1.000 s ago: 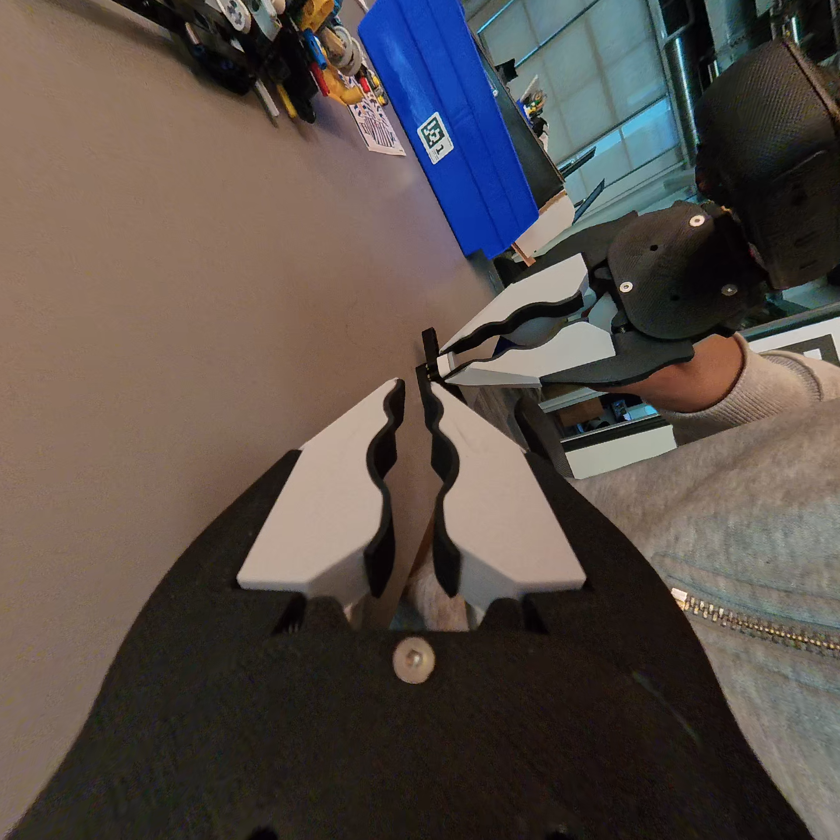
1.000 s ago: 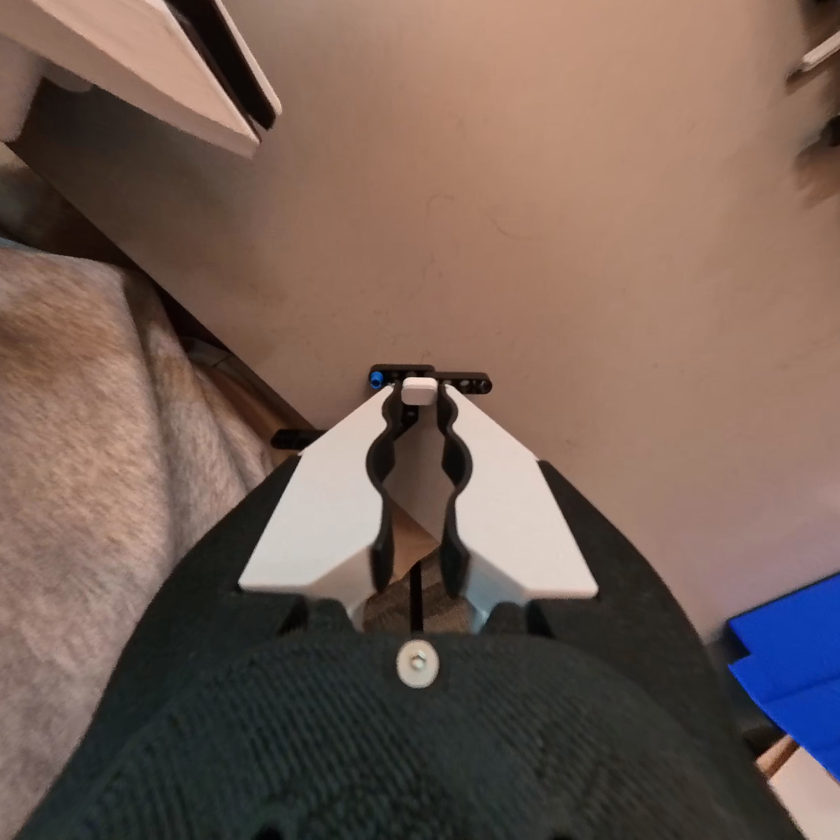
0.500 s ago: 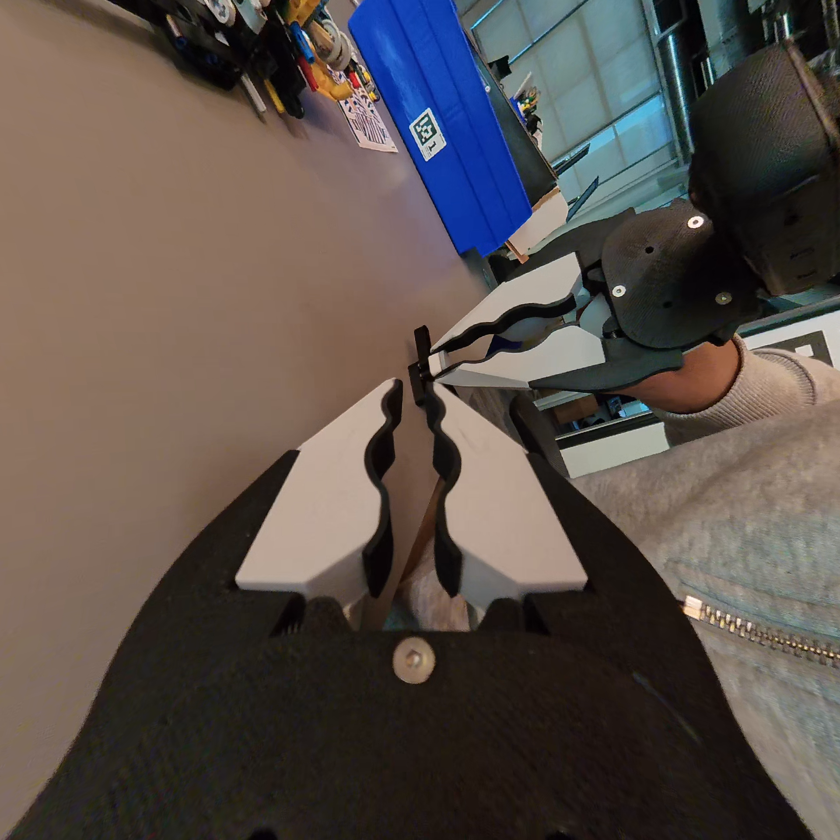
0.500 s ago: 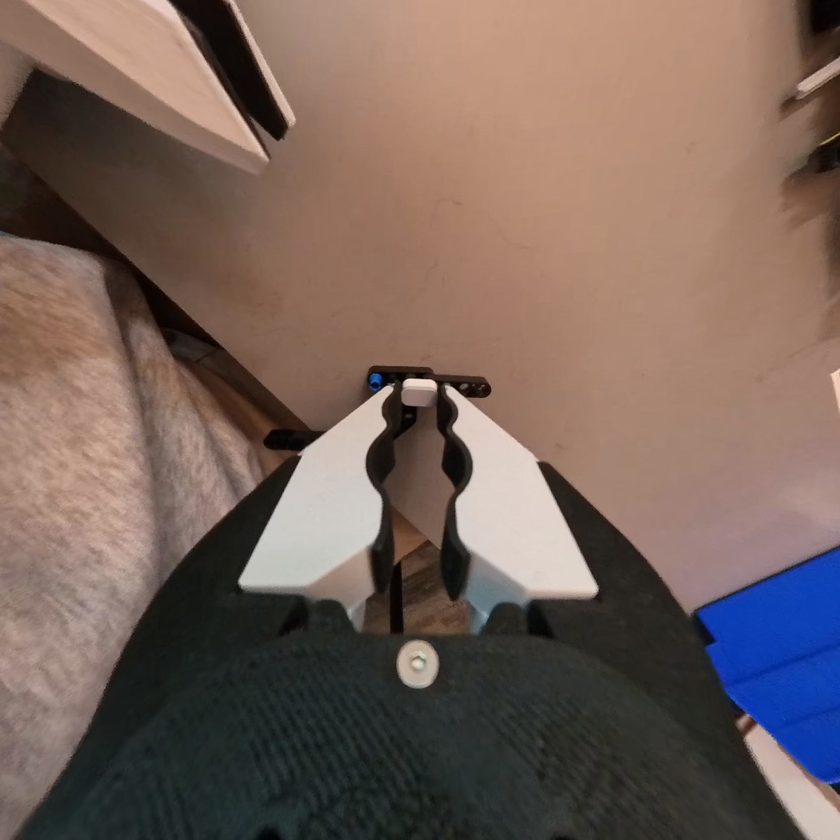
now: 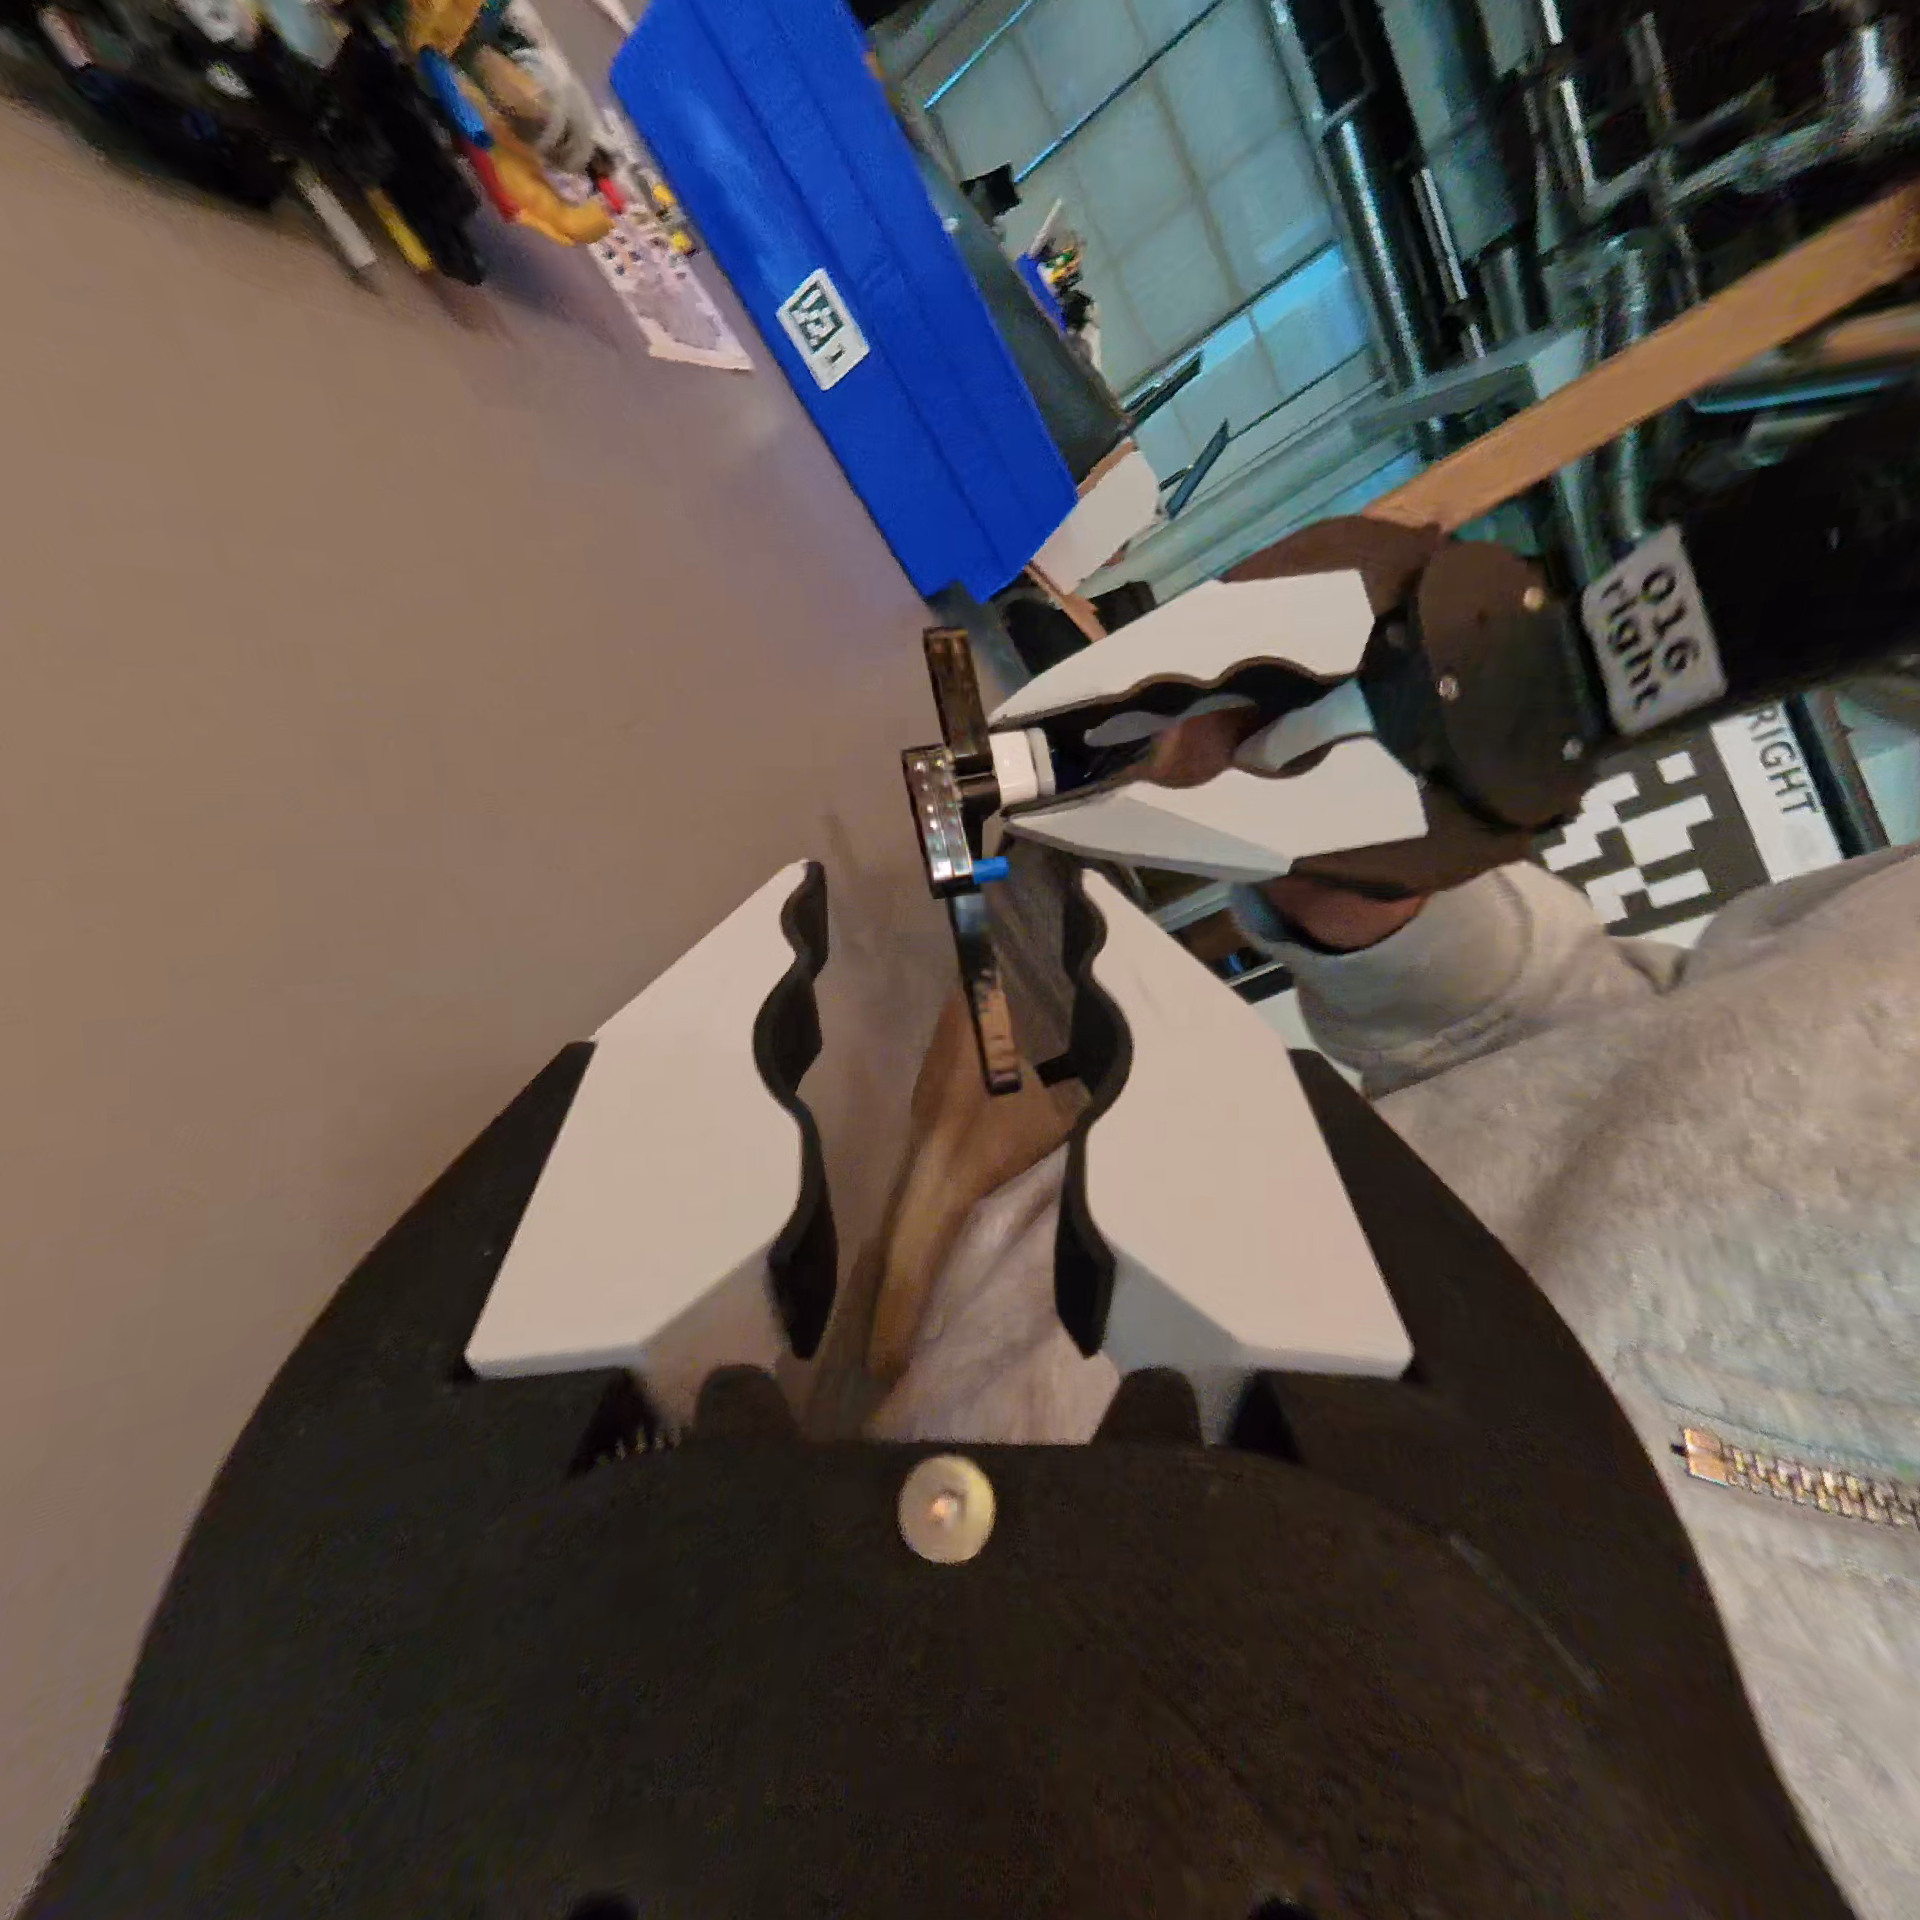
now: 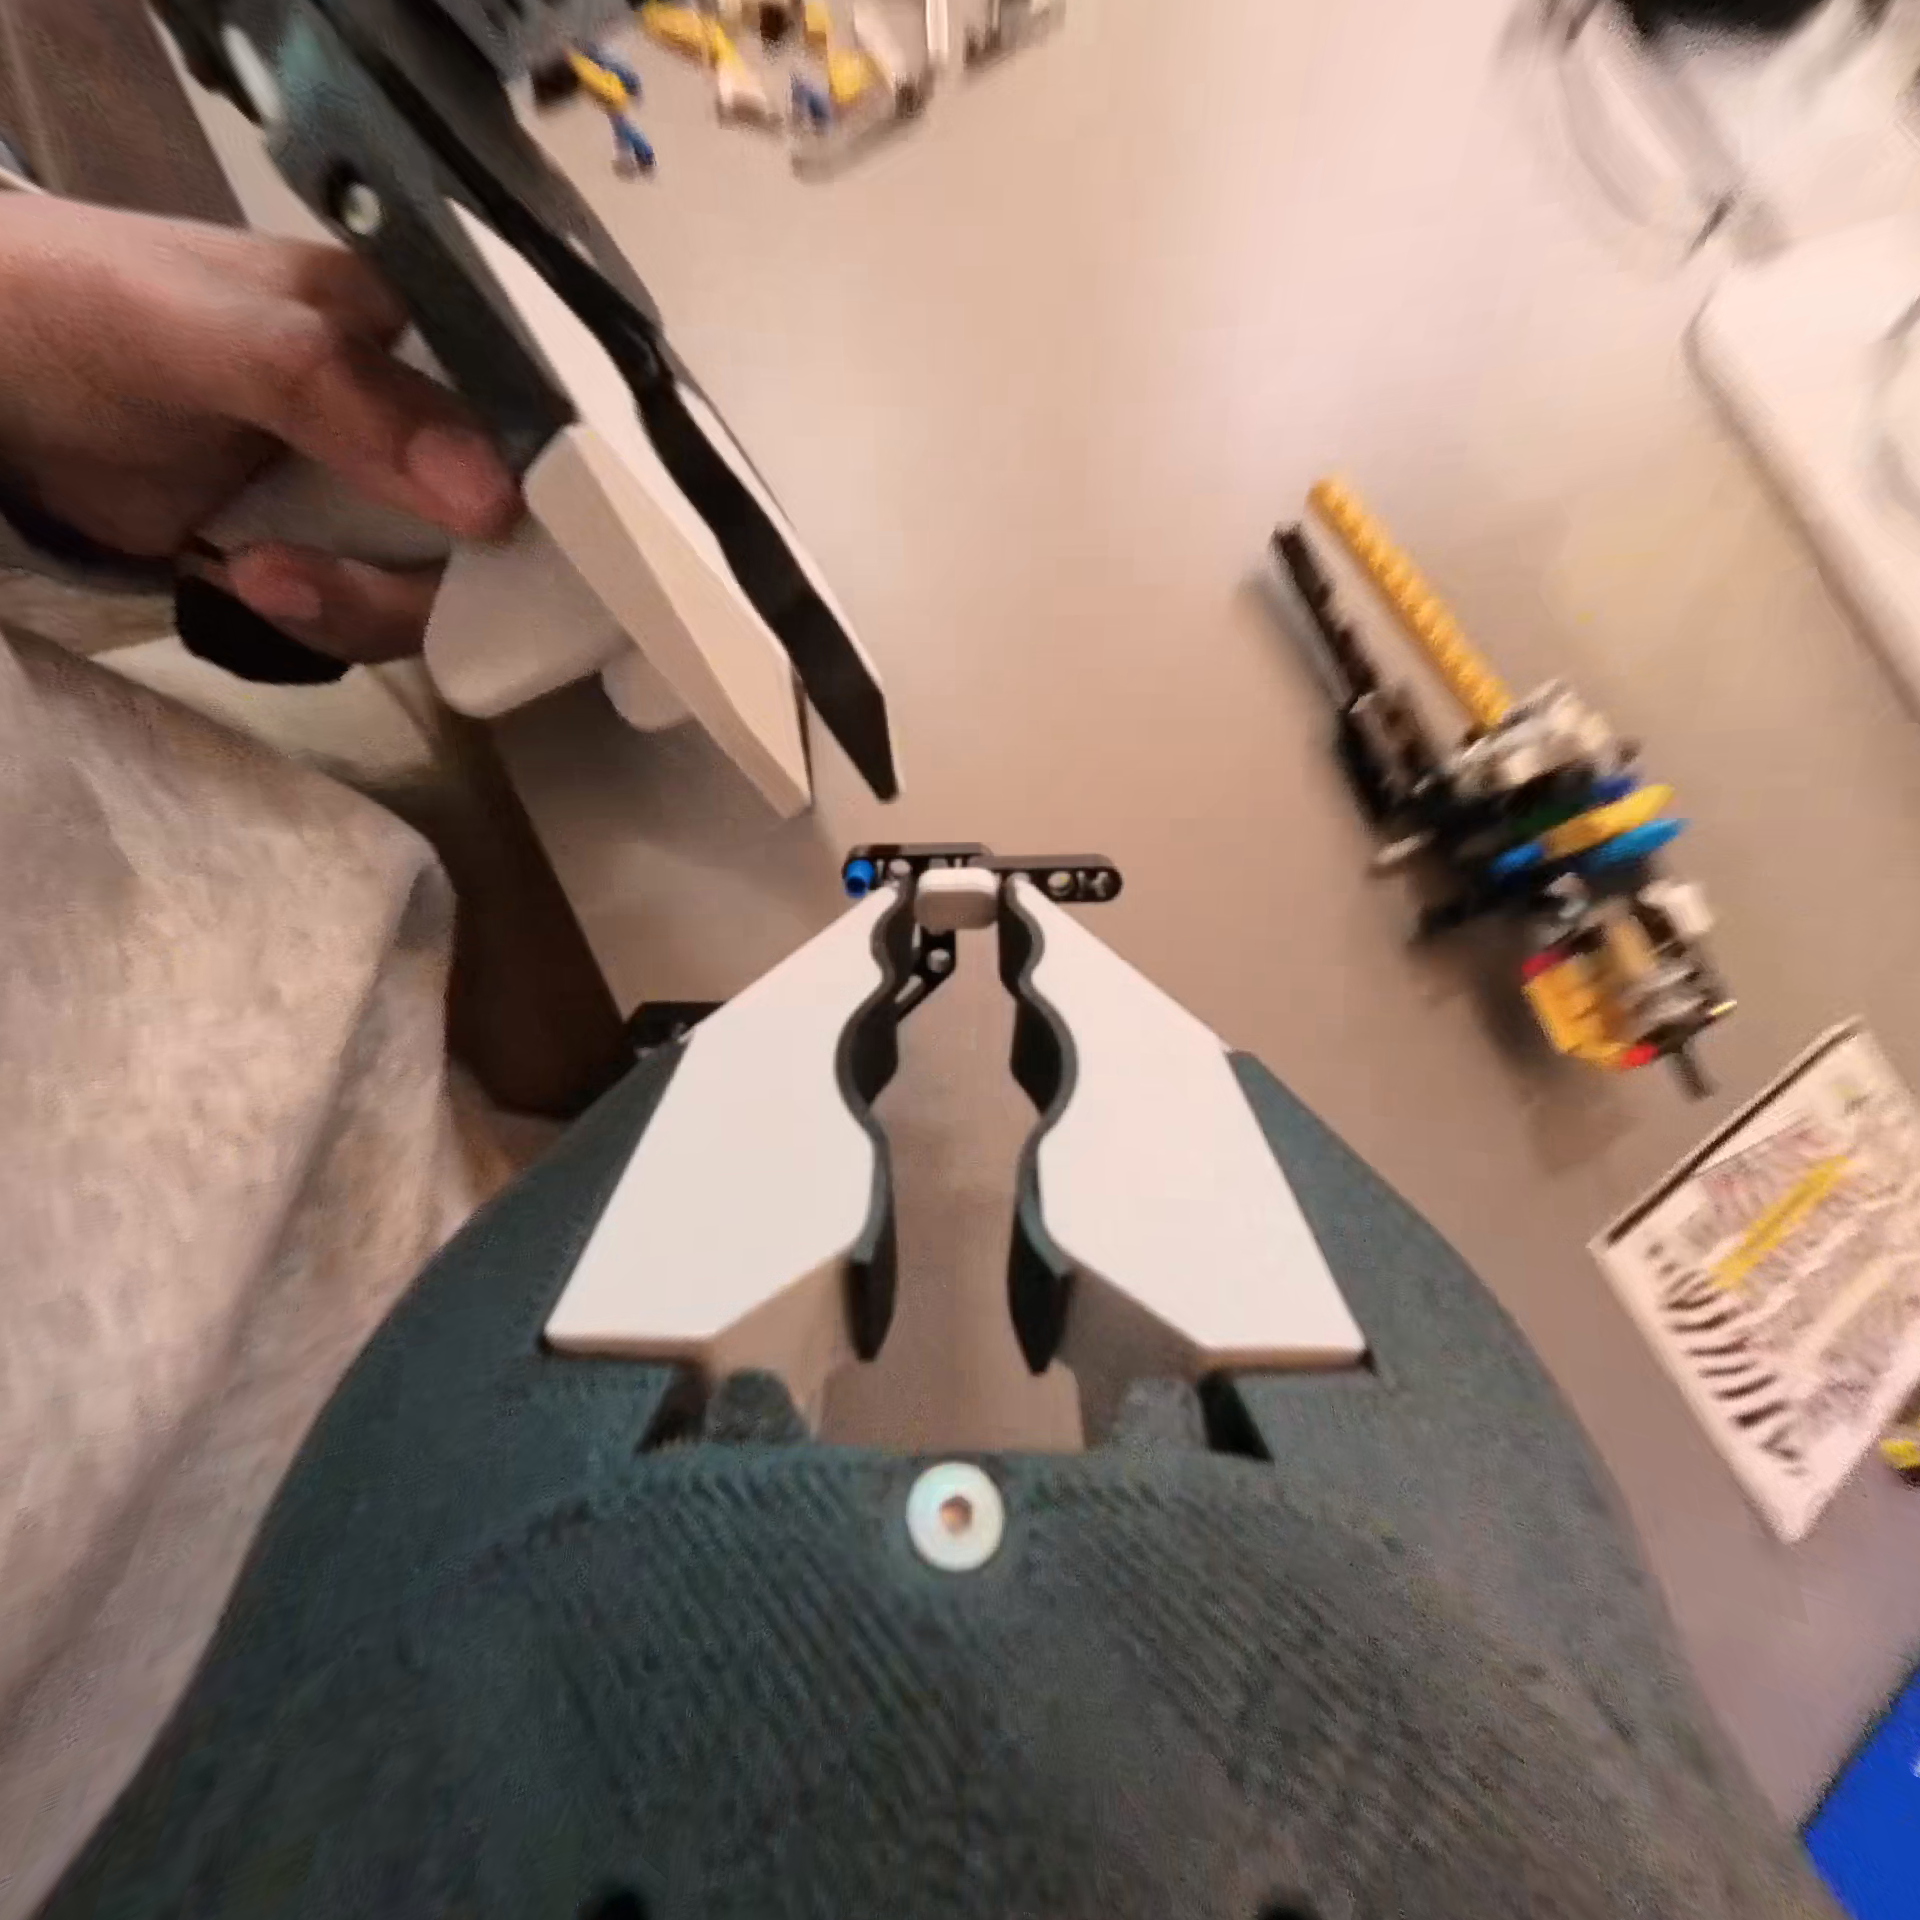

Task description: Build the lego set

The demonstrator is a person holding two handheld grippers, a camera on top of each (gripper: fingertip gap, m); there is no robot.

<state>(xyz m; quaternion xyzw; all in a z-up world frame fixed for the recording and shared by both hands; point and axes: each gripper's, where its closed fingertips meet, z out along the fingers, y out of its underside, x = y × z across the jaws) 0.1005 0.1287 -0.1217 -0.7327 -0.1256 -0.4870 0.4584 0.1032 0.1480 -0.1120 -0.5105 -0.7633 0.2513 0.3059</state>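
My left gripper (image 5: pixel 945 894) has its jaws spread wide and empty, just short of the small black lego beam assembly with a white piece and blue pin (image 6: pixel 966 894). My right gripper (image 6: pixel 948 906) pinches that assembly at its white piece, in the air just past the near edge of the grey-brown table (image 5: pixel 312 727). Bare tabletop stretches beyond. Farther in lie one long yellow-and-black lego build (image 6: pixel 1496 790), one printed instruction booklet (image 6: pixel 1766 1257), and one blue plastic bin (image 5: pixel 831 260) at the edge.

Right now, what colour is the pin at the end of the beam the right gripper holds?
Blue pin, on a black beam. Clearest in the right wrist view.
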